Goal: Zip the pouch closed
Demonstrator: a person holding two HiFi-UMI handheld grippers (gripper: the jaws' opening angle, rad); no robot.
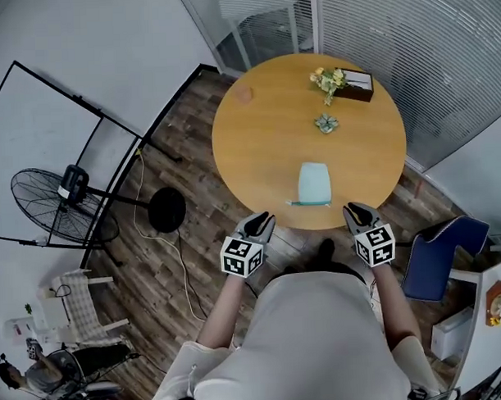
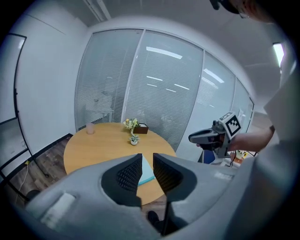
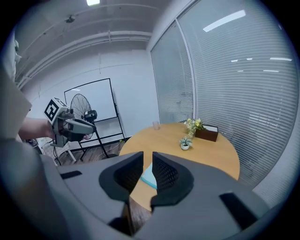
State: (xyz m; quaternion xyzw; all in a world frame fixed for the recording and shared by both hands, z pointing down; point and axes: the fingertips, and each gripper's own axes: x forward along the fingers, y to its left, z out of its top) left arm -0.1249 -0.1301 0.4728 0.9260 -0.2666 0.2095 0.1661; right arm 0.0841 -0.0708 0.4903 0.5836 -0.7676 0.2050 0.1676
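A light blue pouch lies flat on the round wooden table, close to its near edge, with its zipper side toward me. My left gripper hovers just off the table edge, left of the pouch, and my right gripper hovers off the edge to its right. Neither touches the pouch. The left gripper view shows its jaws nearly together with nothing between them, the pouch visible through the slit. In the right gripper view the jaws stand the same way, the pouch beyond them.
At the table's far side are a box of flowers, a small potted plant and a cup. On the floor, a fan and a black round base stand left, a blue chair right.
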